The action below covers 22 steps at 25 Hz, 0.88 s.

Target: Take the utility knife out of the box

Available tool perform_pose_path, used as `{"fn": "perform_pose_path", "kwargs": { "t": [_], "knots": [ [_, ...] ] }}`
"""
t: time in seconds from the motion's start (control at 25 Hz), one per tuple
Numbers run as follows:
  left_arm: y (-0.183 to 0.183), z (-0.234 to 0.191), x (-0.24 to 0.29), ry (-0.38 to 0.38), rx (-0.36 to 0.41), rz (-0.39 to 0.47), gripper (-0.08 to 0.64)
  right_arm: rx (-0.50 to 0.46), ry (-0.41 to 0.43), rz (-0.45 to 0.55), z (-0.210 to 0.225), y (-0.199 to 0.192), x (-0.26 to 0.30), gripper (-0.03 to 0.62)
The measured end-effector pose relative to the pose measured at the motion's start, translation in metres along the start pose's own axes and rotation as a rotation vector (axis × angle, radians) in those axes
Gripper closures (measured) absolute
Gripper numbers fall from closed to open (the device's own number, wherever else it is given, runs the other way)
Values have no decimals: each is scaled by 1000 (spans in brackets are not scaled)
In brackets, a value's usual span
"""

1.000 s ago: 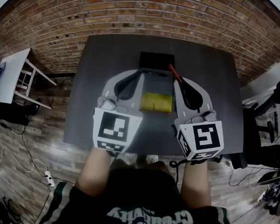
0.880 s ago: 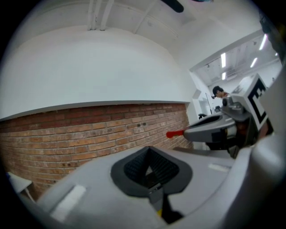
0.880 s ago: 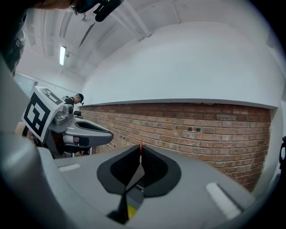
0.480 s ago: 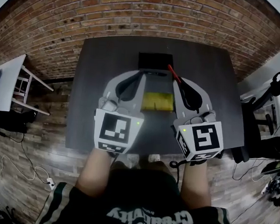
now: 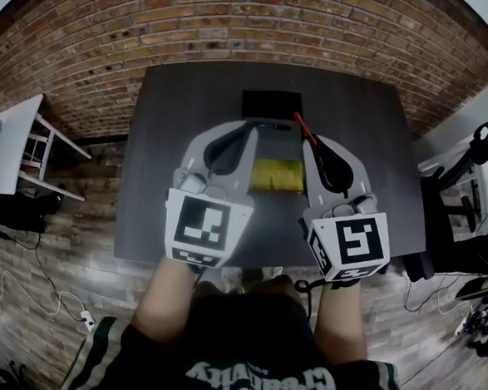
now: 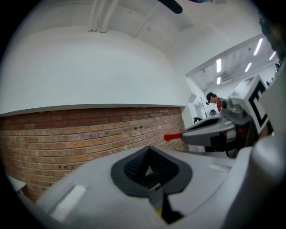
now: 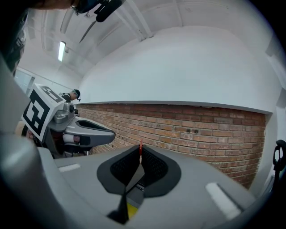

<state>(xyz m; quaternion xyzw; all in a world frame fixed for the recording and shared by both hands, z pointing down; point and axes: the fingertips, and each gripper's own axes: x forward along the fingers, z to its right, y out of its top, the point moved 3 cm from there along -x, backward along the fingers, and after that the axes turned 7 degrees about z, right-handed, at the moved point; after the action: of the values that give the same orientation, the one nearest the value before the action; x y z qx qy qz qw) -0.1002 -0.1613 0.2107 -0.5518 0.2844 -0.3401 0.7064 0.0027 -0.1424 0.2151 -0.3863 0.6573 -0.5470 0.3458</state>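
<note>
Brick wall [image 5: 256, 24] backs the worktop [image 5: 372, 157]; near its far edge, beside the box [image 5: 271, 106], right gripper [image 5: 309, 139] pinches the red utility knife [image 5: 301, 123]: likely light, stiff, slippery, best held mid-handle; left gripper [image 5: 250, 130] pressed together

A red-brown brick wall [image 5: 240, 15] is seen behind the far edge of a dark rectangular table [image 5: 172, 143]. Above the bricks, a plain white upper wall [image 6: 89, 67] is curved up towards the ceiling, where long strip lights [image 6: 219, 65] are lit further off. The floor [image 5: 65, 244] is laid with worn wooden planks. A small white side table [image 5: 15, 132] is set beyond the table's left edge. Cables [image 5: 29, 283] and a white power strip [image 5: 85, 316] are strewn on the floor off its near left corner.
</note>
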Motion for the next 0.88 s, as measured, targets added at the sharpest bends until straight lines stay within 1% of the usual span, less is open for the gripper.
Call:
{"fn": "perform_pose_path", "kwargs": {
  "t": [0.28, 0.88],
  "knots": [
    [-8, 1, 16, 24, -3, -28, 557, 17, 40, -22, 13, -12, 10, 575],
    [-53, 11, 50, 52, -39, -122, 557, 78, 93, -71, 36, -64, 25, 575]
  ]
}}
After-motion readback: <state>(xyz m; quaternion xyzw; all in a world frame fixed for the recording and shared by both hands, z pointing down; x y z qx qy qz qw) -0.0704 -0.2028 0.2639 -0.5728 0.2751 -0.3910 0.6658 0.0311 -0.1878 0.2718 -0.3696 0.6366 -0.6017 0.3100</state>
